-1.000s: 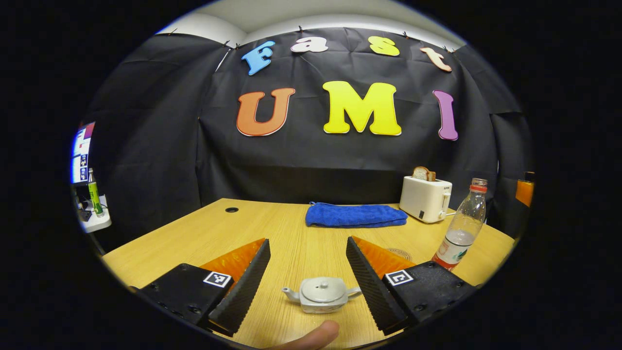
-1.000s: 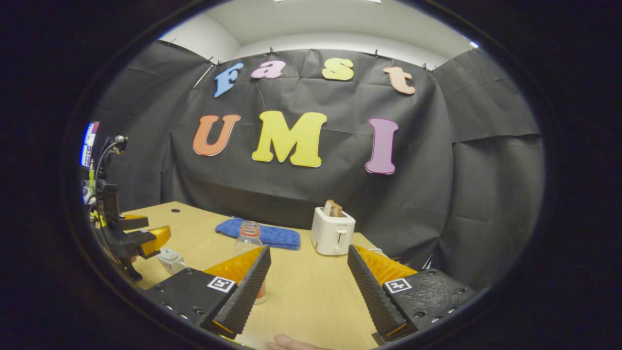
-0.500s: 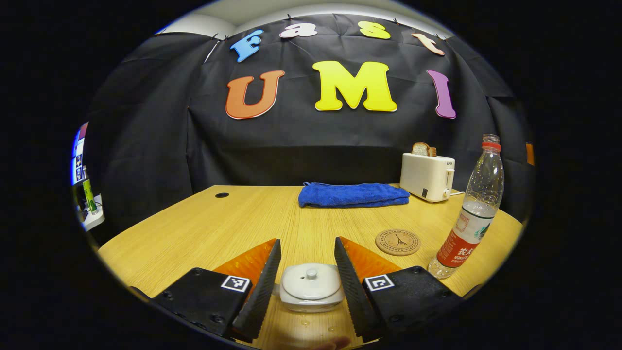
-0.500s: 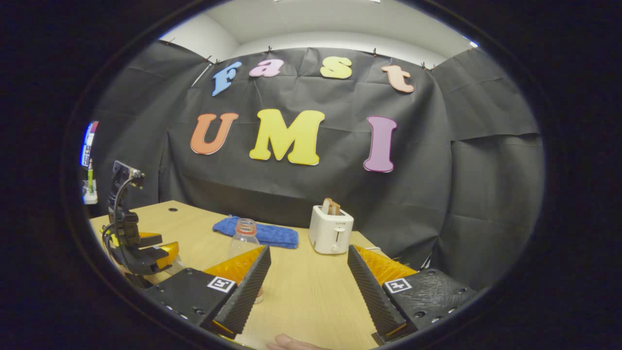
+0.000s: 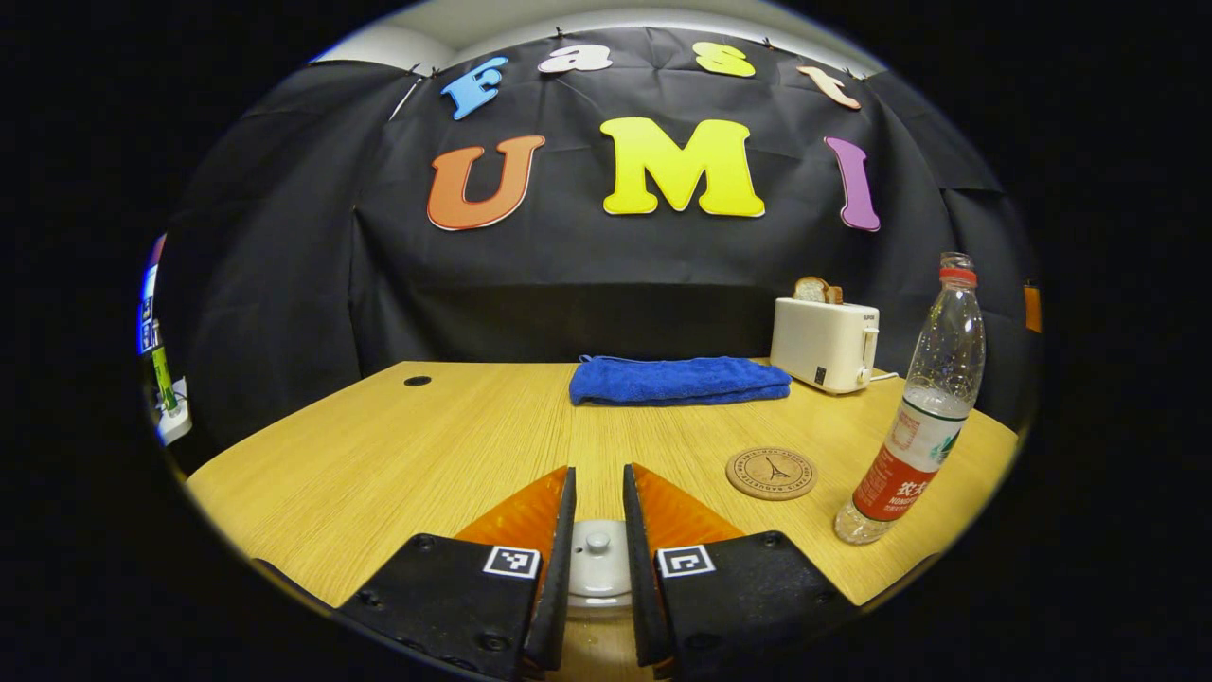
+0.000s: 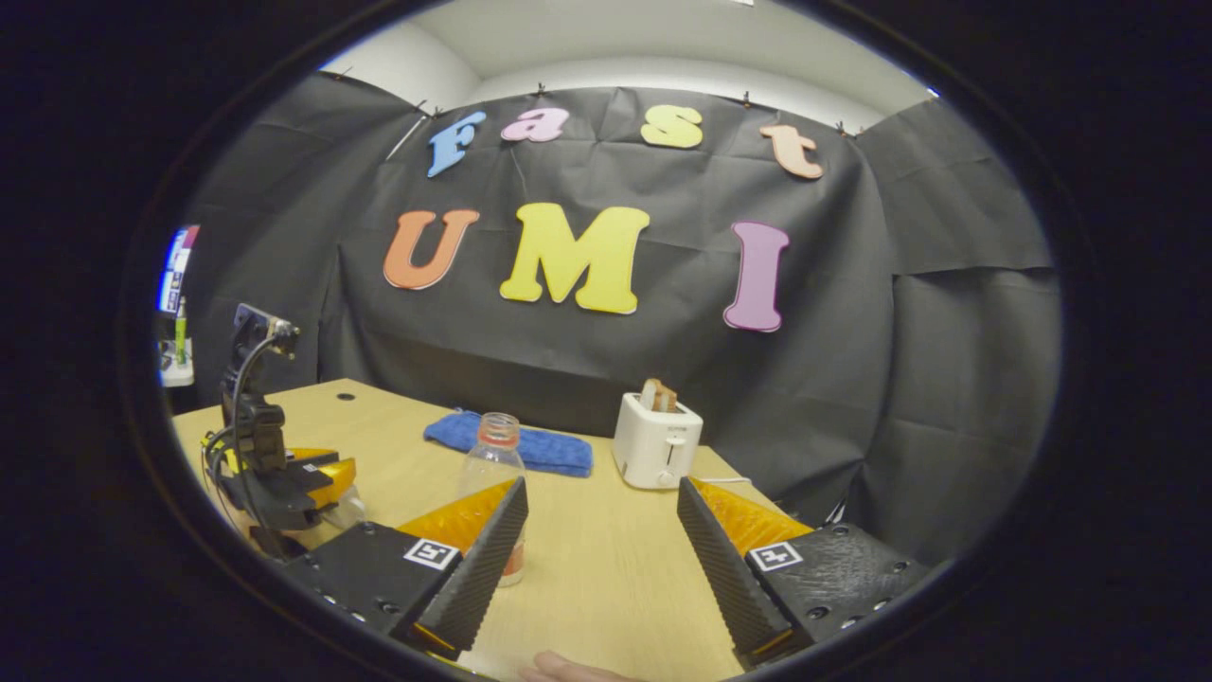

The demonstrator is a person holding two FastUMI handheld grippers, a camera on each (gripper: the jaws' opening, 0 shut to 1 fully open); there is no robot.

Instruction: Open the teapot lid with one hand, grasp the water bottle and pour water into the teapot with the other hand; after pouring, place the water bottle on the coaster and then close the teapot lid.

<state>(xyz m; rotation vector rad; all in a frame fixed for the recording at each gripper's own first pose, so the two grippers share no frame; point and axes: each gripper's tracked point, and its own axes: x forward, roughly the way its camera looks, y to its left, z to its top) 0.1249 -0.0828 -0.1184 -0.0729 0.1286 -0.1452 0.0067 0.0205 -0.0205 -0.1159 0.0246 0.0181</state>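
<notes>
A black-draped booth backs a light wooden surface point(image 5: 454, 445), with a folded blue towel point(image 5: 680, 380) and a white toaster point(image 5: 824, 344) along its far edge.

In the left gripper view, the left gripper point(image 5: 597, 540) is low over the teapot point(image 5: 597, 566), and its fingers point(image 5: 561, 559) have narrowed to a slim gap with the lid's little knob point(image 5: 597, 542) sitting right between them. Whether the inner faces already press on the knob I cannot tell; a sliver of space seems to remain on each side. The knob stands upright, so the lift that opens the lid would go straight up along it.

The water bottle point(image 5: 923, 407) stands upright to the right of the teapot, uncapped and partly filled, with the round coaster point(image 5: 772, 473) between the two, nearer the back.

In the right gripper view, the right gripper point(image 6: 601, 559) hangs with fingers spread wide and nothing between them. The bottle point(image 6: 494, 474) rises just behind its left finger, off to that side rather than in the gap, so this hand is the nearer one and would need to shift left to bracket it. The left gripper point(image 6: 317, 478) shows farther off at the left edge.
</notes>
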